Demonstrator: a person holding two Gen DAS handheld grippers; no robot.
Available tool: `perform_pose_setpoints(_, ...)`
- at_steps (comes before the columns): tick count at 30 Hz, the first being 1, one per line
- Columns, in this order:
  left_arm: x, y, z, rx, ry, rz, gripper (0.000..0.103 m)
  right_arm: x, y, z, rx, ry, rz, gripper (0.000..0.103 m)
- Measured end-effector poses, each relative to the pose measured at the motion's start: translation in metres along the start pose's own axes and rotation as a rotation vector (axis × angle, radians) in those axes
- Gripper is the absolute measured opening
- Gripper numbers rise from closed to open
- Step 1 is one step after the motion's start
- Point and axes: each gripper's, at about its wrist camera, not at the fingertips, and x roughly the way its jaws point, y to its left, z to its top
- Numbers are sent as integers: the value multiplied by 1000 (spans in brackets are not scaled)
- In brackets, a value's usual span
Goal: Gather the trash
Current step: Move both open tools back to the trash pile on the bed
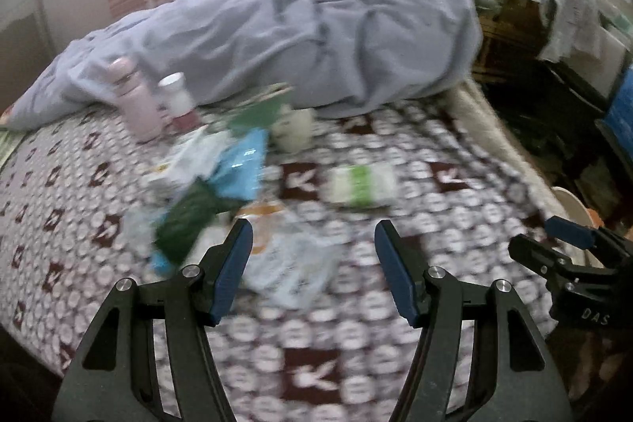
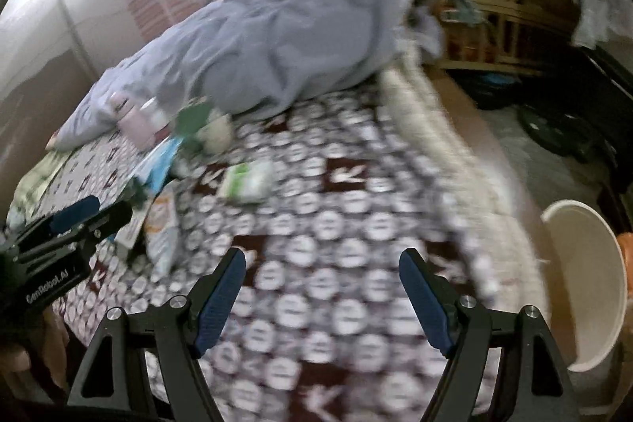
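Both the left gripper [image 1: 312, 236] and right gripper [image 2: 322, 265] gape empty over crinkly wrappers [image 1: 237, 169] on a patterned bedspread [image 1: 356, 343].

The bedspread [image 1: 356, 362] is dark maroon, patterned with rows of white ovals and white arrow shapes in maroon squares. At twelve o'clock lies a pale lavender-grey duvet [image 1: 316, 26]. At ten o'clock stands a soft pink bottle [image 1: 136, 97], and just beside it a jar [image 1: 178, 97] with a white lid. The wrappers [image 1: 221, 176] near the centre are bright blue, dark green and white. A packet [image 1: 362, 186] is white with light green stripes. At four o'clock a cream bin [image 2: 585, 287] stands. The gripper pads [image 1: 233, 271] are dark blue on black frames.
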Motion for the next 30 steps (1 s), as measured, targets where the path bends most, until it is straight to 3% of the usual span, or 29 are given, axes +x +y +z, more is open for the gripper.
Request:
perform_pose_setpoints(11,6,107,-17,-123,42,117,63,42,73,1,-114,74,114,78)
perform_pose_setpoints(16,3,145,-25,-170,39,140,63,57,81,10,-115,90,97,78)
perform_pose_setpoints(24,3,177,-29,-217,38,179,63,62,91,18,-127,74,91,78)
perform_pose_setpoints(30,9,187,-30,-224,44,165,63,74,87,23,-121,88,70,78)
